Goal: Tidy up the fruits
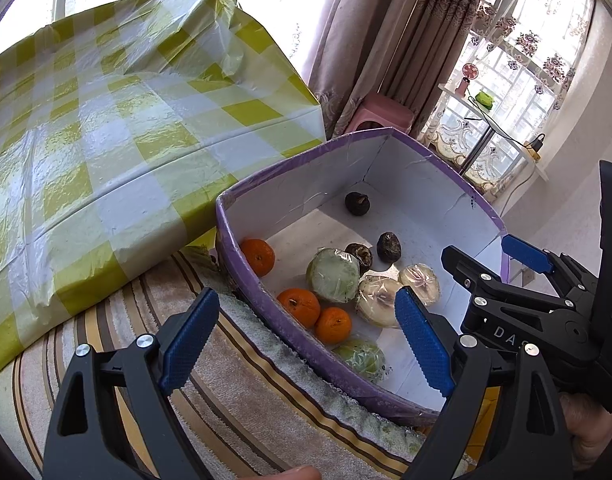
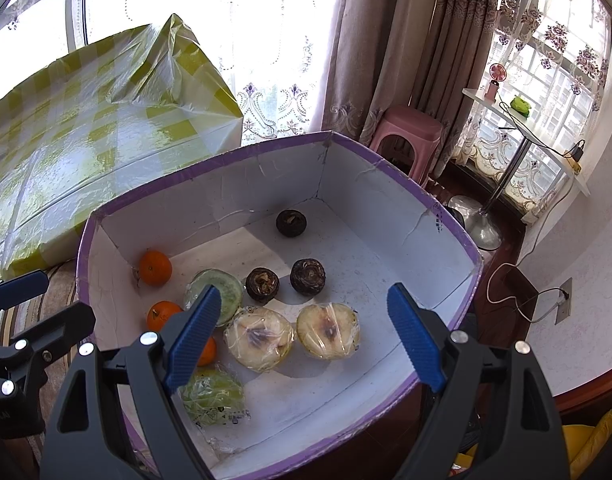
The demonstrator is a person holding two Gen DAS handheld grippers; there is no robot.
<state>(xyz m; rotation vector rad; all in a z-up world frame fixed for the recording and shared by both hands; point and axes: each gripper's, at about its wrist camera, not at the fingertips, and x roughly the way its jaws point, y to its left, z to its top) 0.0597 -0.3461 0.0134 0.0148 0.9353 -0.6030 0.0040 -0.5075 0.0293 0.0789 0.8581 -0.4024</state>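
Note:
A purple-rimmed white box (image 1: 266,184) (image 2: 385,204) holds the fruit: three oranges (image 1: 298,306) (image 2: 156,267), three dark round fruits (image 1: 388,246) (image 2: 307,276), two plastic-wrapped pale halves (image 1: 375,306) (image 2: 327,331) and two wrapped green fruits (image 1: 333,275) (image 2: 212,398). My left gripper (image 1: 306,344) is open and empty above the box's near left wall. My right gripper (image 2: 304,338) is open and empty above the pale halves; it also shows in the left wrist view (image 1: 489,256).
A table with a yellow-and-white checked plastic cover (image 1: 106,128) (image 2: 86,128) stands to the left. The box rests on a striped towel (image 1: 246,392). A pink stool (image 2: 409,132), curtains and a small white side table (image 2: 529,128) stand behind.

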